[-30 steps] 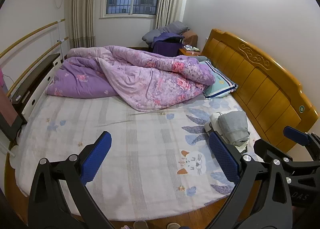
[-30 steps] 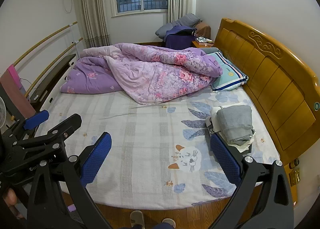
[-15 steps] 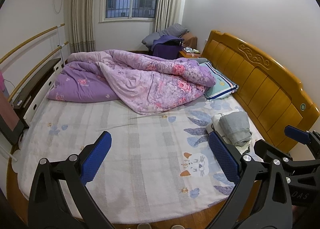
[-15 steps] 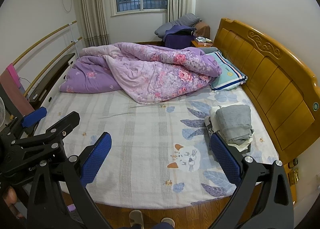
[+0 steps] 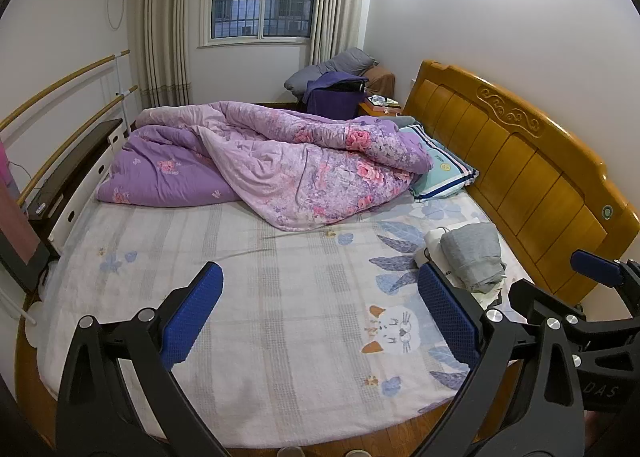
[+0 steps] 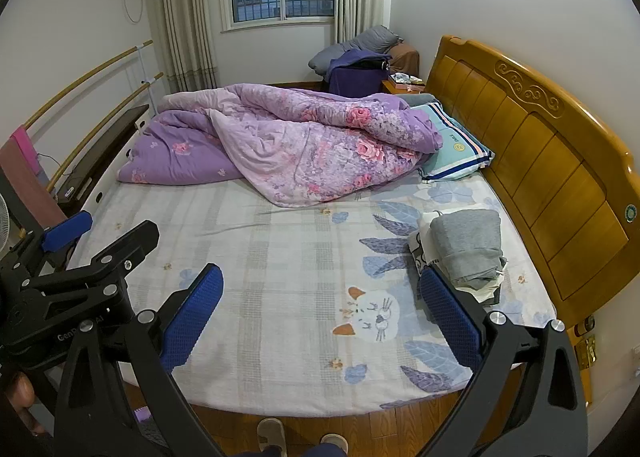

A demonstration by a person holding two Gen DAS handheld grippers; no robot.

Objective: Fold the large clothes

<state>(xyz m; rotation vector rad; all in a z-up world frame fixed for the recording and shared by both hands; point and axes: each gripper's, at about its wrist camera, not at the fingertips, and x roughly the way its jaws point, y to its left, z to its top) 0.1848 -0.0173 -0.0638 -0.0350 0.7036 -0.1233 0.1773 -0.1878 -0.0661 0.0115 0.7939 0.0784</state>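
Folded grey fabric stack (image 6: 466, 247) lies lengthwise along wooden headboard (image 6: 560, 177); patterned bedsheet (image 6: 280, 265) open (both grippers' fingers spread, empty).

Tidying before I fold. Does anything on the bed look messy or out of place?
Yes: the purple floral quilt lies bunched and twisted across the far half of the bed, overlapping the striped pillow. The folded grey clothes look neat.

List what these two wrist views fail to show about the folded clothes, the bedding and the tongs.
- Folded clothes stack: the layers under the grey top piece are covered by it, and the right tongs cover its near corner.
- Striped pillow: the purple floral quilt overlaps its far end.
- Left tongs: the handles are cut off by the bottom edge.
- Nightstand items: too small to identify.
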